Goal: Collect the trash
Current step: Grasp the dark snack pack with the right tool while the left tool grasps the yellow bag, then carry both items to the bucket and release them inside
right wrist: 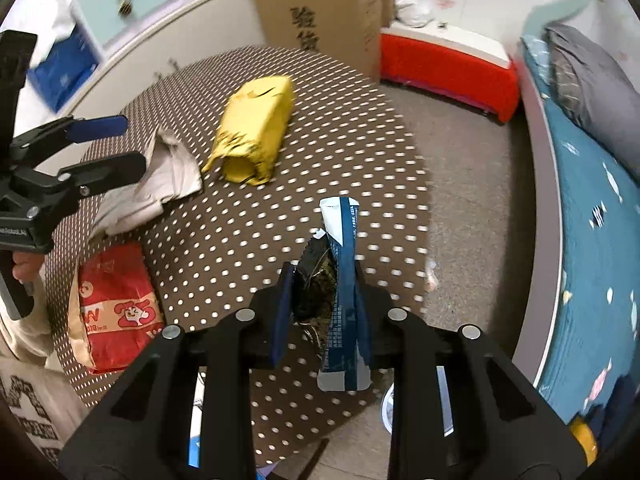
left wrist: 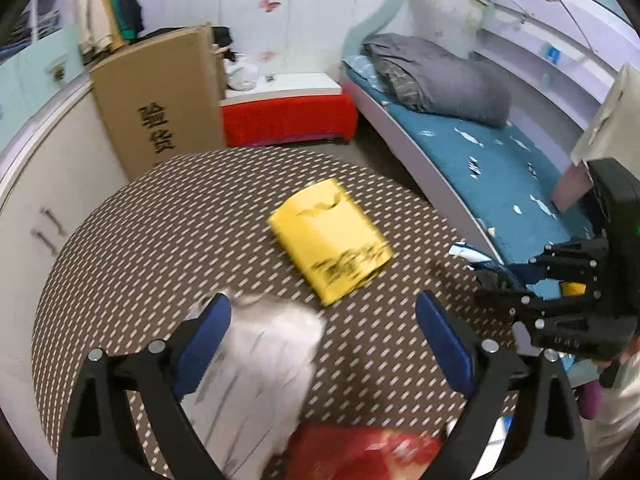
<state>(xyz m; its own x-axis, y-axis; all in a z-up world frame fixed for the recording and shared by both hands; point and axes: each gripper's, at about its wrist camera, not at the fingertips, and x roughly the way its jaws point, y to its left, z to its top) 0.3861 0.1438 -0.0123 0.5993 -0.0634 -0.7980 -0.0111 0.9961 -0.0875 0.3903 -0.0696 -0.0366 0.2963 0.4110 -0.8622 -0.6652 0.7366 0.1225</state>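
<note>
A crumpled yellow bag (left wrist: 330, 240) (right wrist: 254, 130) lies mid-table on the brown dotted tablecloth (left wrist: 140, 240) (right wrist: 320, 120). A white crumpled paper (left wrist: 260, 372) (right wrist: 156, 180) lies nearer. A red snack bag (left wrist: 360, 456) (right wrist: 114, 308) sits at the table's near edge. My left gripper (left wrist: 324, 344) (right wrist: 116, 146) is open, jaws wide, over the white paper. My right gripper (right wrist: 322, 304) (left wrist: 496, 276) is shut on a blue-and-white wrapper (right wrist: 342, 280), held above the table's right edge.
A tall cardboard box (left wrist: 160, 100) (right wrist: 320, 4) stands behind the table. A red-covered bench (left wrist: 288, 116) and a bed with blue sheet (left wrist: 480, 160) (right wrist: 592, 220) lie to the right. White cabinets (left wrist: 36, 184) are on the left.
</note>
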